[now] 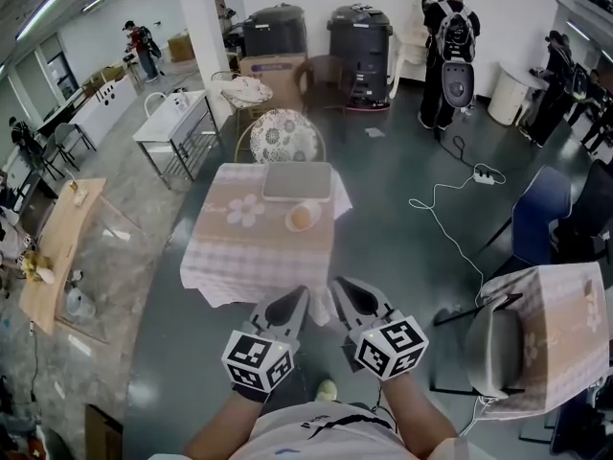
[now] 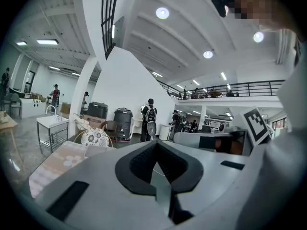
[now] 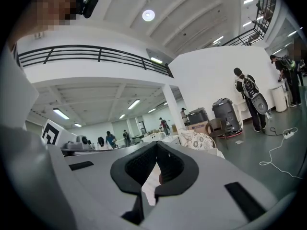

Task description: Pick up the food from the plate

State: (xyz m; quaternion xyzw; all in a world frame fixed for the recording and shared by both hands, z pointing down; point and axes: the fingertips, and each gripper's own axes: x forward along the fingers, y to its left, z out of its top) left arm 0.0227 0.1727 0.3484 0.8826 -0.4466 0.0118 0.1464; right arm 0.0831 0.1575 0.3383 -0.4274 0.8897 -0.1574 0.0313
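Note:
A small table with a pink checked cloth (image 1: 244,257) stands ahead of me. Near its right edge sits a pale plate (image 1: 291,224) holding a round orange-brown piece of food (image 1: 304,218). Behind the plate lies a flat grey tray (image 1: 297,180). My left gripper (image 1: 299,295) and right gripper (image 1: 339,286) hover side by side at the table's near edge, well short of the plate. Both are shut with nothing between the jaws. In the left gripper view the left gripper (image 2: 157,146) has its jaws together, and the cloth (image 2: 60,161) shows far left. The right gripper (image 3: 157,145) shows the same.
A chair with a floral cushion (image 1: 283,135) stands behind the table. A white cable and power strip (image 1: 486,174) lie on the dark floor to the right. A blue chair (image 1: 539,214), a second clothed table (image 1: 565,319) and a wooden table (image 1: 53,252) flank me. People stand at the back.

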